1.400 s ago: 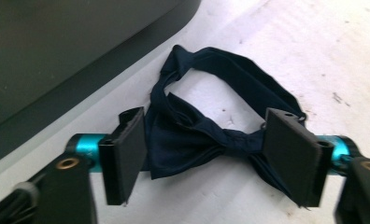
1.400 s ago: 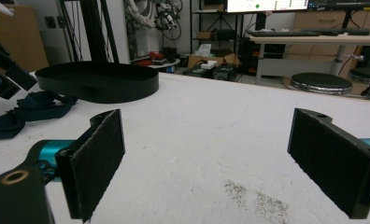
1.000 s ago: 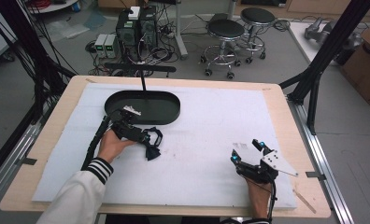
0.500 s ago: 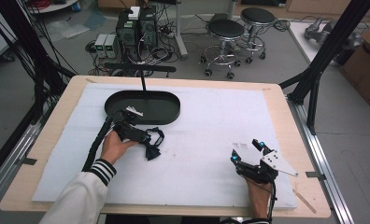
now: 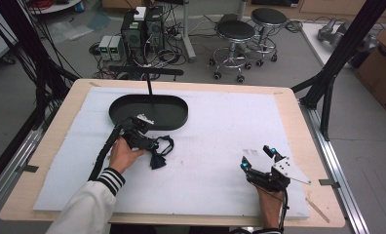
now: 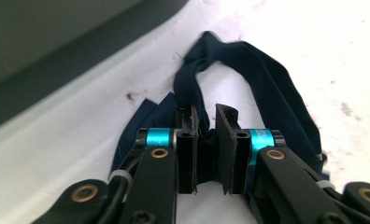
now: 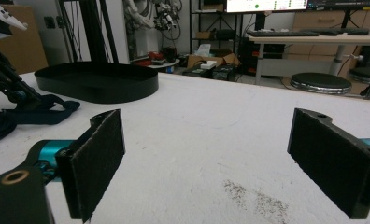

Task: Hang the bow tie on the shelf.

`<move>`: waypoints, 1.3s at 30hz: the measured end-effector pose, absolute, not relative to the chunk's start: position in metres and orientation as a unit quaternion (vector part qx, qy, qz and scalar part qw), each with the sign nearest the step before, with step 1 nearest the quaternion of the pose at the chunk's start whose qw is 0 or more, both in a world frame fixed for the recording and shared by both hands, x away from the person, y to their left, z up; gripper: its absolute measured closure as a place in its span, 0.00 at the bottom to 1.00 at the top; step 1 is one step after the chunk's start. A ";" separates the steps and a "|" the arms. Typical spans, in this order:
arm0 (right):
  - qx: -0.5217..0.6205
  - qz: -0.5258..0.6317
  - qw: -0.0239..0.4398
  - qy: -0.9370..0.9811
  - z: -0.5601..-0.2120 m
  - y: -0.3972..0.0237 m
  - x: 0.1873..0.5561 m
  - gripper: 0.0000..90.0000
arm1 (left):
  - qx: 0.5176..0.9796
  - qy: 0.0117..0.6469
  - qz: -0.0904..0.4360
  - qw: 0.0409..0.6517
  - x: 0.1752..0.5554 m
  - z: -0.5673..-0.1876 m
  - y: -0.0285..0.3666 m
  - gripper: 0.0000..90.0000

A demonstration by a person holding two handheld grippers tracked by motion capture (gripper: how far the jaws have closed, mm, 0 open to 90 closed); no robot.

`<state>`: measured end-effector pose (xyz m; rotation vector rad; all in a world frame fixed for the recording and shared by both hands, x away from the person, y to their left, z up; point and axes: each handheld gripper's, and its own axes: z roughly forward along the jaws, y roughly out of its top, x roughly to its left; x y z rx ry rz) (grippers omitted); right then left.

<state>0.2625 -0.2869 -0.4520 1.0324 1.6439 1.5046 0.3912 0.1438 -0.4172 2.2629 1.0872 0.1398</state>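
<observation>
Right tool (image 5: 257,157) rests low on the near right part of the white-covered worktop (image 5: 220,122), jaws spread wide with nothing between them; in the right gripper view only bare white surface lies between its pads (image 7: 98,156).

Left tool (image 5: 151,144), further in and left of centre, has its jaws just closing, and in the left gripper view they are pinched on a bunched fold of the dark blue strap (image 6: 267,88). The rest of the strap lies on the worktop, looping out past the jaws.

Just beyond the strap sits the black oval tray (image 5: 171,113), near but apart from it.
</observation>
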 end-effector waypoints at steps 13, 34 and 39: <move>0.396 0.577 0.336 0.631 -0.452 -0.287 0.263 0.11 | 0.854 0.405 0.055 0.322 0.387 -0.413 0.142 0.94; 0.394 0.576 0.338 0.631 -0.452 -0.287 0.263 0.11 | 0.822 0.385 0.137 0.397 0.376 -0.379 0.166 0.95; 0.395 0.576 0.337 0.631 -0.452 -0.286 0.262 0.11 | 0.794 0.376 0.179 0.443 0.372 -0.370 0.172 0.95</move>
